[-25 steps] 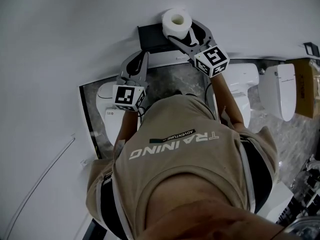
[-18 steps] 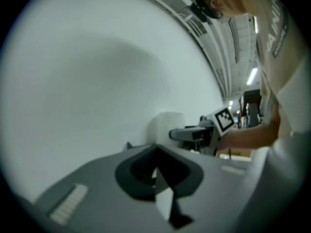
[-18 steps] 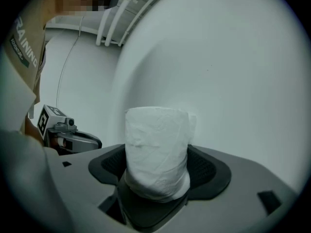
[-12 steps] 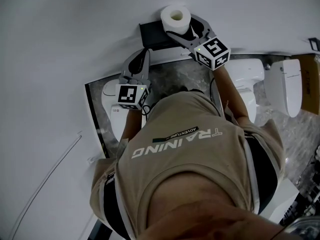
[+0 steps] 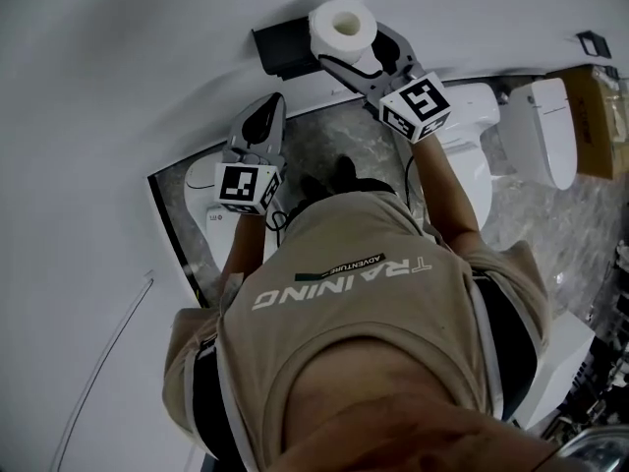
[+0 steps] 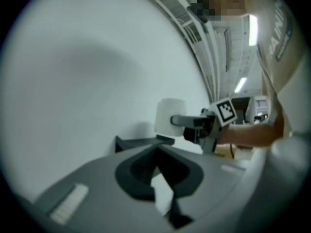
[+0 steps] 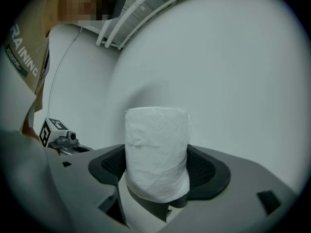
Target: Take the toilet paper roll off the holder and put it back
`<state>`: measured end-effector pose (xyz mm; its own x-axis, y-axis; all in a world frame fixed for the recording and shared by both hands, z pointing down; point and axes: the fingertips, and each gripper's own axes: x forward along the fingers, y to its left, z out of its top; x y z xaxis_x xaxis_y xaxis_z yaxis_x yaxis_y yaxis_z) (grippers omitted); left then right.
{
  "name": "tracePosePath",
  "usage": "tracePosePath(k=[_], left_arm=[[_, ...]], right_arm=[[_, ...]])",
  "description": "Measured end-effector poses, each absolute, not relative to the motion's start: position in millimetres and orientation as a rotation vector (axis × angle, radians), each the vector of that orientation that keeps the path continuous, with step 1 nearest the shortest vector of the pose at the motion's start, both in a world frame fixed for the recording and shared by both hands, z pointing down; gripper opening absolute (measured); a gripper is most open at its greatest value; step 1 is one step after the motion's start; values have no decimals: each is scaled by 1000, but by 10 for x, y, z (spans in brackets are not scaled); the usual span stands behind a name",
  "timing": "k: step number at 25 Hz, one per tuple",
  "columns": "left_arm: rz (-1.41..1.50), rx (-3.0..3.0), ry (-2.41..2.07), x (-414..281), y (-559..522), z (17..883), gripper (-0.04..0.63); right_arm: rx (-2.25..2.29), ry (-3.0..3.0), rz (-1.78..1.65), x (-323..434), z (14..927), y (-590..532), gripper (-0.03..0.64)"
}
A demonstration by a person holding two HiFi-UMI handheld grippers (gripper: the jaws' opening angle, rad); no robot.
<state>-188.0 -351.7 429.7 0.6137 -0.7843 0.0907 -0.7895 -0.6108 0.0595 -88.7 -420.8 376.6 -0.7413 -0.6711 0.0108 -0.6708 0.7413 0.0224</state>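
Right gripper [image 5: 349, 49], upper centre of the head view: jaws closed on the sides of the toilet paper roll [image 5: 341, 26]. Roll sits just right of the black holder [image 5: 278, 49] on the white wall [image 5: 138, 77], core hole facing the camera. In the right gripper view its long axis stands upright. Left gripper [image 5: 267, 106], lower left of the roll: jaws narrow, nothing between

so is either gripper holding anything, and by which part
The right gripper holds the roll by its curved sides. The left gripper is shut and empty.
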Motion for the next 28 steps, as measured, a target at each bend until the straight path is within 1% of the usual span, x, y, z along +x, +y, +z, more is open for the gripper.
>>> tracePosePath(k=[7,17,28], left_arm=[[47,2744,-1301,-1626,-3129,4298,0],[75,2682,-1443,-1318,-2806,4273,0],[99,2631,-1544,-1325,-2465,4268,0]], right_arm=[[1118,-2943,-16,-735,3786,-3691,334],[976,-2997,13,-406,3933,-3237,334],[881,-3027,-5,-390,4005,-2916,334]])
